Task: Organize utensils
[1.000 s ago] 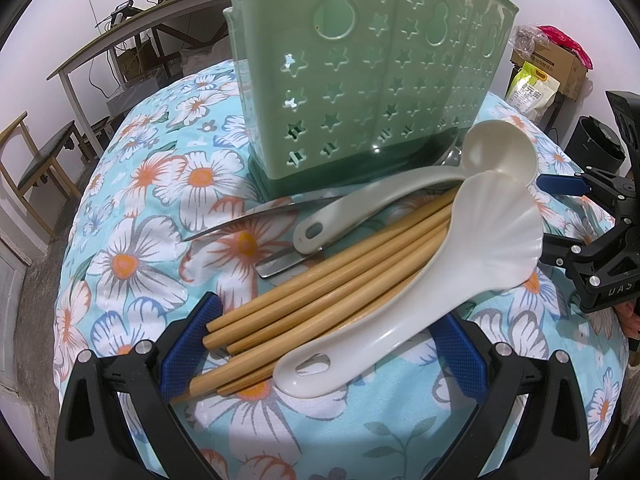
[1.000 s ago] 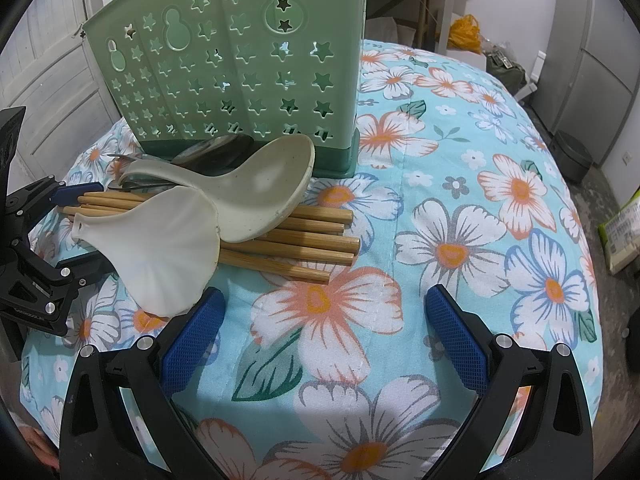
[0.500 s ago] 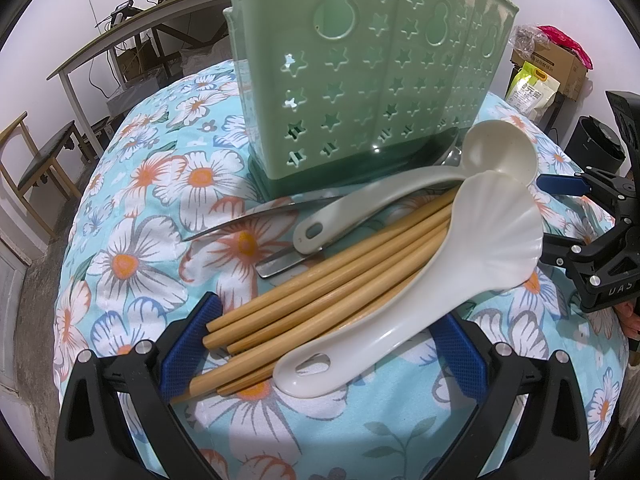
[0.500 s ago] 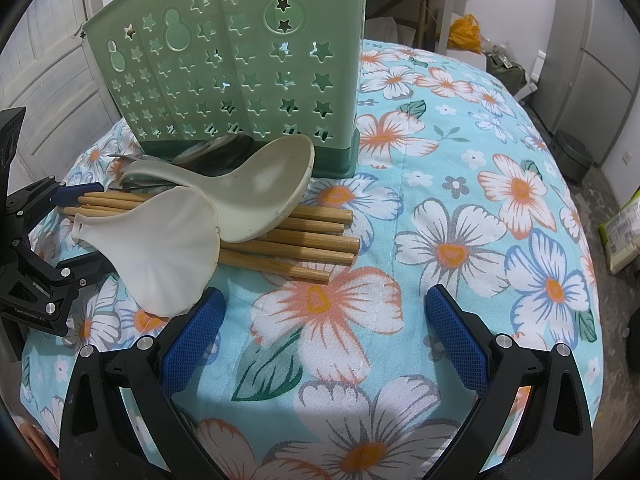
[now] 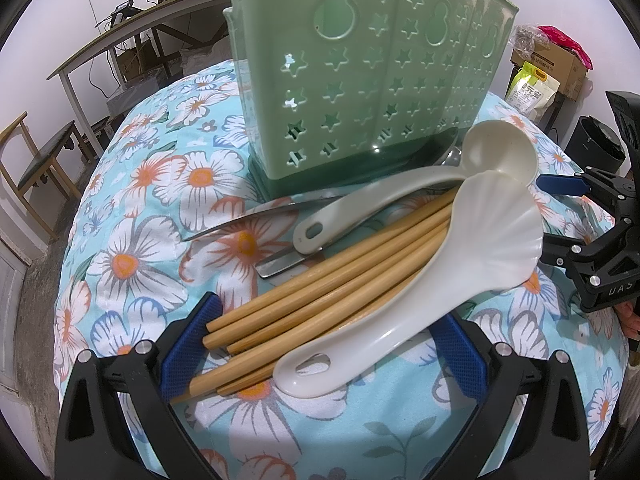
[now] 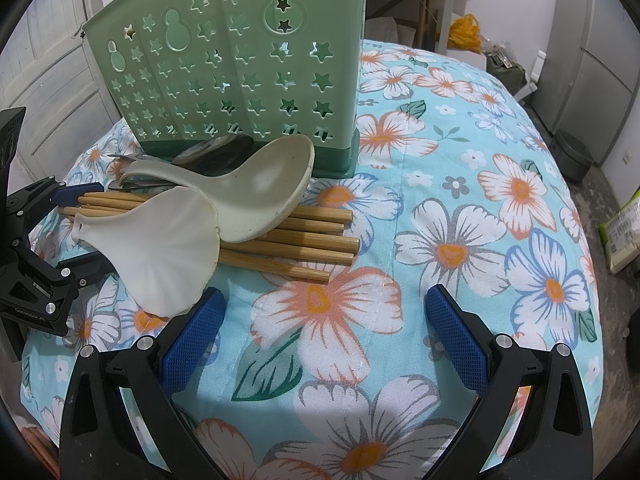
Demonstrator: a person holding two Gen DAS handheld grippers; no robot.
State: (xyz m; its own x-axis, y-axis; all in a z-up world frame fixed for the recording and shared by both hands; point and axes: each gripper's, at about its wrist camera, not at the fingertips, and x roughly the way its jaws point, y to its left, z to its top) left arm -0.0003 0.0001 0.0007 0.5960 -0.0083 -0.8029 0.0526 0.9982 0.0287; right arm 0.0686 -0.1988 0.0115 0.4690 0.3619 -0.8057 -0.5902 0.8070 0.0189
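Note:
A green utensil holder (image 5: 360,80) (image 6: 240,68) with star cutouts stands upright on the floral cloth. In front of it lies a pile: several bamboo chopsticks (image 5: 320,280) (image 6: 304,236), a white shell-shaped spoon (image 5: 480,248) (image 6: 160,256), a cream ladle (image 5: 496,152) (image 6: 260,188) and metal utensils (image 5: 248,220) partly hidden beneath. My left gripper (image 5: 324,348) is open, its fingers on either side of the handle ends. My right gripper (image 6: 320,328) is open over bare cloth, just in front of the chopstick tips.
The floral cloth (image 6: 480,200) covers a rounded surface that drops away at the edges. A wooden chair (image 5: 36,156) and a long desk (image 5: 120,40) stand beyond on the left. Boxes and bags (image 5: 548,68) sit behind the holder on the right.

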